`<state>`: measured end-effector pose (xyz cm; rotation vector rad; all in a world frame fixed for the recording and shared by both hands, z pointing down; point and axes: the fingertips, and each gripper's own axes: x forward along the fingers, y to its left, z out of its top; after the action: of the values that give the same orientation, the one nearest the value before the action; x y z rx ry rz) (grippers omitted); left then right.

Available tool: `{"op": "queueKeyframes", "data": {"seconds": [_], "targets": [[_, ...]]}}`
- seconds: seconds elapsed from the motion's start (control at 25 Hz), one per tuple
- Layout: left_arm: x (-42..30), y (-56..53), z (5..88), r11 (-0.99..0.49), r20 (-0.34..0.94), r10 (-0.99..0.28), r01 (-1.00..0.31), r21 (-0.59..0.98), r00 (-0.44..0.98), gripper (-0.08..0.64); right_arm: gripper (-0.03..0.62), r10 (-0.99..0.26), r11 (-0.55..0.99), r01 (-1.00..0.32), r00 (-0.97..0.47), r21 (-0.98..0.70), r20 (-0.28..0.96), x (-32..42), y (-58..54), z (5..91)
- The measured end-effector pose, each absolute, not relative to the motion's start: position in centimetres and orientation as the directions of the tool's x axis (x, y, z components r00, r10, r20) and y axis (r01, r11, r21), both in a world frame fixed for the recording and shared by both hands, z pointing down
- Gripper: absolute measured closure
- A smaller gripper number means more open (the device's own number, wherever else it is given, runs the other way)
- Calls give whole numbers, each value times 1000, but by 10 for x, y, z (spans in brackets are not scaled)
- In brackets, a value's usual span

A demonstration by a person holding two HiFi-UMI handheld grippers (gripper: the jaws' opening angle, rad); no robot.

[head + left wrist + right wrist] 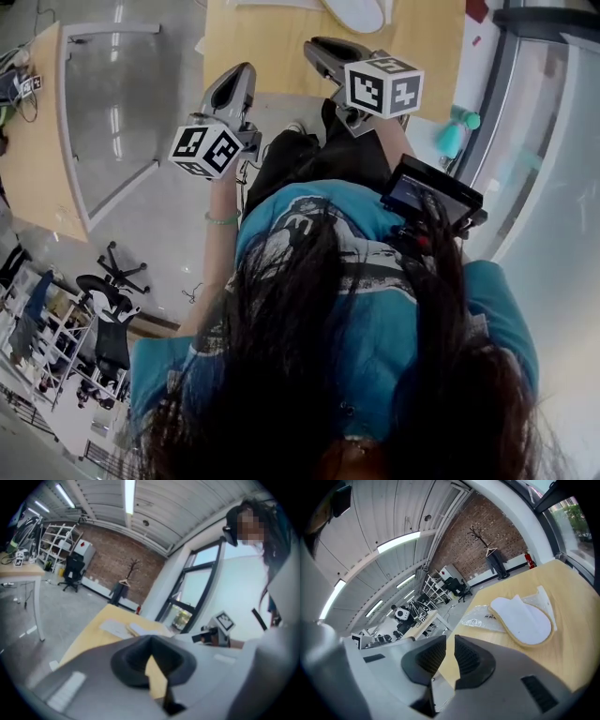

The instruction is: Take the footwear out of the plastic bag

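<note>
A white slipper (522, 620) with a tan edge lies flat on the wooden table (574, 634), seen in the right gripper view. Beside it lies a crumpled clear plastic bag (483, 618), and the slipper partly covers a second pale piece (543, 599). My right gripper (450, 644) hangs short of the slipper, its jaws a narrow gap apart with nothing between them. My left gripper (151, 653) is shut and empty, held over the near table edge. In the head view both grippers, left (236, 80) and right (323, 49), are raised before the person's chest, and the slipper (356, 11) shows at the top.
The person's hair and teal shirt (375, 309) fill the lower head view. A light desk (28, 159) stands left, an office chair (108, 300) below it. A teal object (455, 131) sits by the glass wall at right. Shelves and a coat stand (490, 550) are far off.
</note>
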<state>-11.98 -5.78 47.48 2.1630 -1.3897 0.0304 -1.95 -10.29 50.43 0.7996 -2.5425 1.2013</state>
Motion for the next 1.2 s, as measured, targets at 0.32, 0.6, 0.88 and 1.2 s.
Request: {"op": "queueKeyframes", "data": {"seconds": [0.32, 0.6, 0.88, 1.2], "targets": [[-166, 19, 463, -371, 254, -821, -815, 445, 512, 561, 543, -414, 469, -580, -810, -666, 414, -65, -8, 500], [-162, 107, 472, -439, 236, -764, -752, 491, 600, 561, 546, -456, 434, -626, -773, -648, 441, -63, 97, 498], [-147, 125, 486, -458, 224, -750, -733, 503, 622, 561, 548, -527, 364, -684, -711, -632, 465, -20, 120, 505], [-96, 172, 442, -442, 167, -799, -753, 487, 577, 561, 554, -524, 354, -640, -739, -682, 422, 47, 186, 474]]}}
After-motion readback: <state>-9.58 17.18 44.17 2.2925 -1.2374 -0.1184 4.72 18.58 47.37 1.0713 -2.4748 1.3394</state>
